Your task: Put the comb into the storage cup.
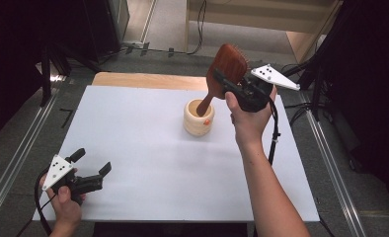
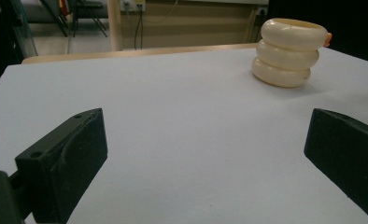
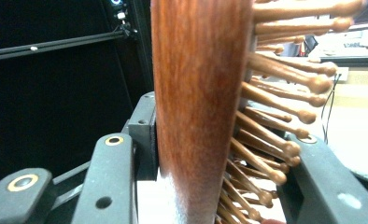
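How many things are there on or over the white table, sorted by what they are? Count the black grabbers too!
Brown wooden paddle hairbrush with wooden pins: 1
Cream ribbed round holder cup: 1
Black two-jaw grippers: 2, left gripper and right gripper
Total: 4

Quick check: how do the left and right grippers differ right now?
The right gripper is shut on the wooden hairbrush; the left gripper is open, nothing between its jaws. The right is raised above the cream cup, brush handle tip at its mouth; the left sits low near the table's front corner. Both are hand-held.
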Available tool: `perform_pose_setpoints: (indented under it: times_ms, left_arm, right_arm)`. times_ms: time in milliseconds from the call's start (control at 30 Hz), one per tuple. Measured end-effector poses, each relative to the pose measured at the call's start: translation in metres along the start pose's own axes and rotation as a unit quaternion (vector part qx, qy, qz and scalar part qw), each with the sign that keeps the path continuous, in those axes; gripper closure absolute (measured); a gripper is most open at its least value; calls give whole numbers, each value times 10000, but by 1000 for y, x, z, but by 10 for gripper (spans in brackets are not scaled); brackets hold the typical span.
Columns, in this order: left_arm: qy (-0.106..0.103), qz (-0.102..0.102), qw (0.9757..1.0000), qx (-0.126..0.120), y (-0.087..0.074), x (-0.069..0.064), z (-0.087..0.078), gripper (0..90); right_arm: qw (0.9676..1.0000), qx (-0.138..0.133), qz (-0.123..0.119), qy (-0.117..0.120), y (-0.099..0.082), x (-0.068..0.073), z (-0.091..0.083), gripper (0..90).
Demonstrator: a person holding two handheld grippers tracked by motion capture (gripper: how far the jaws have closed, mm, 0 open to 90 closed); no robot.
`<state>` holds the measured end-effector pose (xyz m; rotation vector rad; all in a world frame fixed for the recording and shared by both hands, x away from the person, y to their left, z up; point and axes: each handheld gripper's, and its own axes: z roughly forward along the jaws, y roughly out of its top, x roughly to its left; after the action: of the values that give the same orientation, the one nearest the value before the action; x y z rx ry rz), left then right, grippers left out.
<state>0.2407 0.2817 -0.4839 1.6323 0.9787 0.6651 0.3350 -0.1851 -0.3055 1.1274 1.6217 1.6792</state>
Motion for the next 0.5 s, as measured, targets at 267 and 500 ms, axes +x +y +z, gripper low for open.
perform_pose_setpoints:
  times_ms: [267,500]
  left_arm:
    - [-8,-12,10000,2,0,0,0,2]
    - [-2,-38,10000,-12,0,0,0,2]
  right_arm:
    - [9999,81,40,-119,-7,-7,12,528]
    - [9995,205,49,-241,-19,-15,23,527]
